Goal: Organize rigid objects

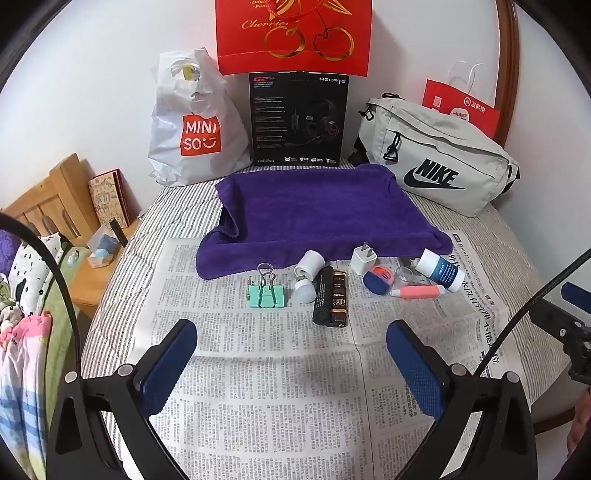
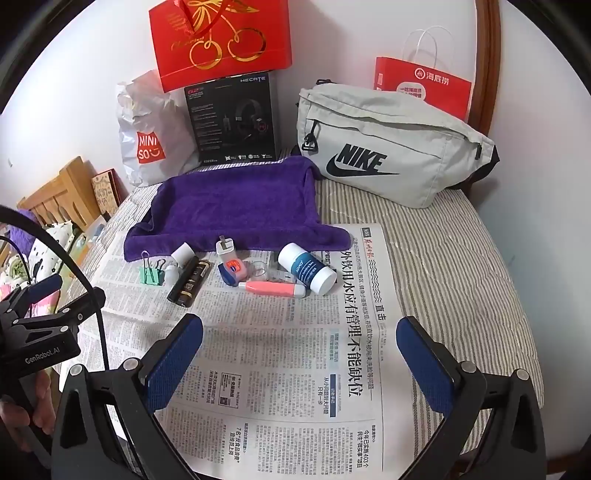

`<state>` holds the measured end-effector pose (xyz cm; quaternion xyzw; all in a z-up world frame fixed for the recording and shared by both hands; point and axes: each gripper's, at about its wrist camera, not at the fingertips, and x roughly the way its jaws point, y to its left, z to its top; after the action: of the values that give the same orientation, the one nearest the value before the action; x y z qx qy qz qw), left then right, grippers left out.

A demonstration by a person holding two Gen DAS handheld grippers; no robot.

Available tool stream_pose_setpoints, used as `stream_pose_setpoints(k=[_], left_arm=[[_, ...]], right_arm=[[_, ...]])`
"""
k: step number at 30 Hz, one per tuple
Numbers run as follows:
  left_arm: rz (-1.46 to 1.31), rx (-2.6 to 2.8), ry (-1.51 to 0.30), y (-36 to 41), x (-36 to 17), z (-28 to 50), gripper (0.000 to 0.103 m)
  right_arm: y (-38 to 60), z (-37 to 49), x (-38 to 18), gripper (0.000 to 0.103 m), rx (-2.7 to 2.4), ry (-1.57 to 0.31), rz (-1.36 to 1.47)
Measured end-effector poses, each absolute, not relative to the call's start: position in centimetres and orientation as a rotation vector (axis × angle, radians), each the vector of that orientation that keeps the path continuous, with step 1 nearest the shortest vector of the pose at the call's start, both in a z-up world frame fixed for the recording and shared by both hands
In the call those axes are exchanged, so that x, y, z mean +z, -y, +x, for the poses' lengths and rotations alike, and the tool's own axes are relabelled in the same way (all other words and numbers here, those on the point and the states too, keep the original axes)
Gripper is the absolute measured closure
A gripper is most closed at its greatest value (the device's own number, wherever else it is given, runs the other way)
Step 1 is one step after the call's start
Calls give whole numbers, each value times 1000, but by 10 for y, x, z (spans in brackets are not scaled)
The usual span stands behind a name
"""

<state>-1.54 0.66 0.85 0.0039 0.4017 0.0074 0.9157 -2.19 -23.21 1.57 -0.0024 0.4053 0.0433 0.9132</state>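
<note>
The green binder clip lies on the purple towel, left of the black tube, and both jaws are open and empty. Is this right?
Not quite. The green binder clip lies on the newspaper, in front of the purple towel, as the left wrist view shows. The rest is right.

Purple towel (image 1: 317,206), mint green binder clip (image 1: 266,295), pink tube (image 2: 271,287), grey-striped bed cover (image 2: 454,258), black-and-white printed newspaper (image 1: 280,369), red cherry-print gift bag (image 1: 295,35)
</note>
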Motion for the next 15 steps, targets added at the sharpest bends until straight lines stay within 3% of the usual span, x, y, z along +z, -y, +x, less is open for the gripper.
stream_pose_setpoints(k=[15], left_arm=[[10, 22, -831, -6, 12, -17, 0]], right_arm=[[231, -23, 15, 0, 68, -835, -14]])
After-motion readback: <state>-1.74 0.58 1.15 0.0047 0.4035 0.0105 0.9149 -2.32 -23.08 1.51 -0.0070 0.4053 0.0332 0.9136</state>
